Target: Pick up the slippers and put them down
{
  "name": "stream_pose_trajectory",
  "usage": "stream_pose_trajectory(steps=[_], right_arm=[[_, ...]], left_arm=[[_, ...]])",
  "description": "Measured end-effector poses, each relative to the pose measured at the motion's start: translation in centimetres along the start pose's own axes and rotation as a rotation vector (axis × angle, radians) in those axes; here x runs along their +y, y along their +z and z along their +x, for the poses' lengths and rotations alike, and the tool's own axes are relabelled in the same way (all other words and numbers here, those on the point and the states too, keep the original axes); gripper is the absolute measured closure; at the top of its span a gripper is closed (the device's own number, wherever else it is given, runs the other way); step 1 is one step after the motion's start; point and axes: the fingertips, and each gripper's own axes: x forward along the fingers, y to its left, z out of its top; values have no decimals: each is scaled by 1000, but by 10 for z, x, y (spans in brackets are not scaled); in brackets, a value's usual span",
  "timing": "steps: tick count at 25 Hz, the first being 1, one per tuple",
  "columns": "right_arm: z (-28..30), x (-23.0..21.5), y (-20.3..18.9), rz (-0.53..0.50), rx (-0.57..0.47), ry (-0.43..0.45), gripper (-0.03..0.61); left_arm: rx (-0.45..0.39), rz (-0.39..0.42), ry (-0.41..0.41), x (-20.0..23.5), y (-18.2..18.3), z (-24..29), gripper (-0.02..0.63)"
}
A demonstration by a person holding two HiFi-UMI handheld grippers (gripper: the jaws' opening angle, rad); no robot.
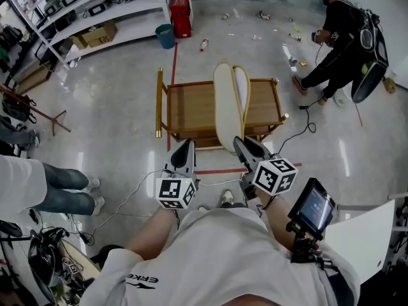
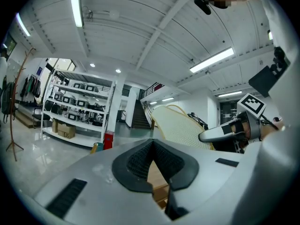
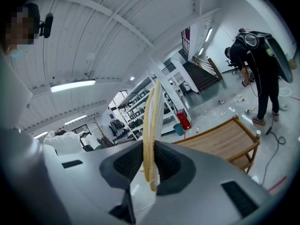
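Two slippers (image 1: 224,107) pinched flat together, lower ends lost between right gripper (image 3: 151,170) pads, far ends raised over wooden cart (image 1: 191,110). Left gripper (image 2: 152,146) level beside right, empty, jaw tips touching.

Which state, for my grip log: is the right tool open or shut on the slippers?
Shut on the slippers: the right tool clamps their edges from both sides.
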Motion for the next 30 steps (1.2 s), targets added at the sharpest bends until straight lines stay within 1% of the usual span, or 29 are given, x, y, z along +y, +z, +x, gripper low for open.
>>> stream_pose_trajectory(steps=[4,10,17,25,30], right_arm=[[1,-7,-7,10,9,-10,506],[15,-41,4,35,26,-17,506],[21,-80,5,59,45,-19,506],[36,-132,13,104,82,-56,506],[58,-167,0,138,129,-96,506]], left_arm=[[18,-3,9,2,-9,0,612],[43,-3,45,7,-15,28,612],[66,8,73,0,-27,52,612],[126,18,50,-12,-36,93,611],[163,17,30,-3,-51,123,612]])
